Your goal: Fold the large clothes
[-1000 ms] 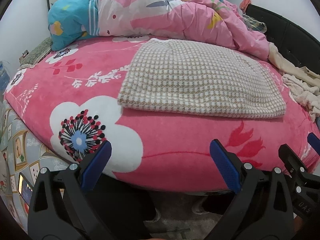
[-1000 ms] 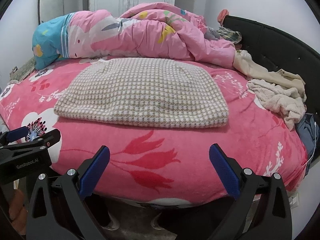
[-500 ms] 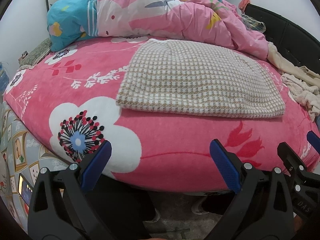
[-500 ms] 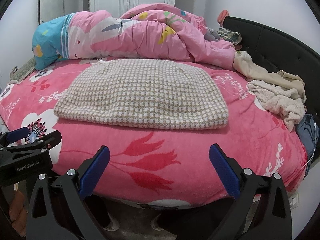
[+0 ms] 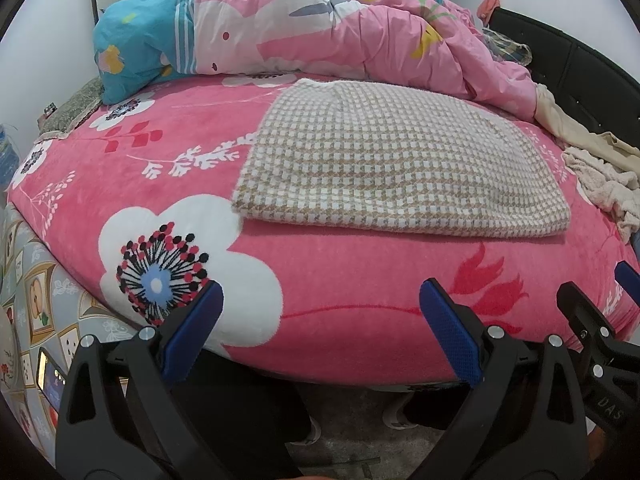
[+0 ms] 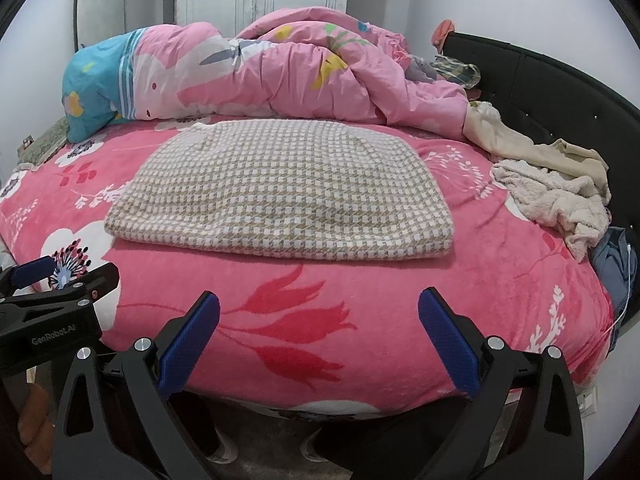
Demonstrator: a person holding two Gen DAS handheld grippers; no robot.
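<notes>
On the pink flowered bed [image 6: 360, 312] lies the checked brown and white garment [image 6: 280, 192], flat and already doubled over into a neat pad, with its thick folded edge facing the person. It sits in the middle, likely so both sides are easy to reach. The left claw [image 5: 320, 332] and the right claw [image 6: 320, 336] hang side by side off the near edge of the bed, well apart from the garment. Both are wide open and hold nothing, likely ready to reach in. A pink quilt [image 6: 256, 72] is heaped at the back, and a pile of pale clothes [image 6: 556, 196] waits at the right, near the dark headboard [image 6: 560, 80], maybe next to be folded.
</notes>
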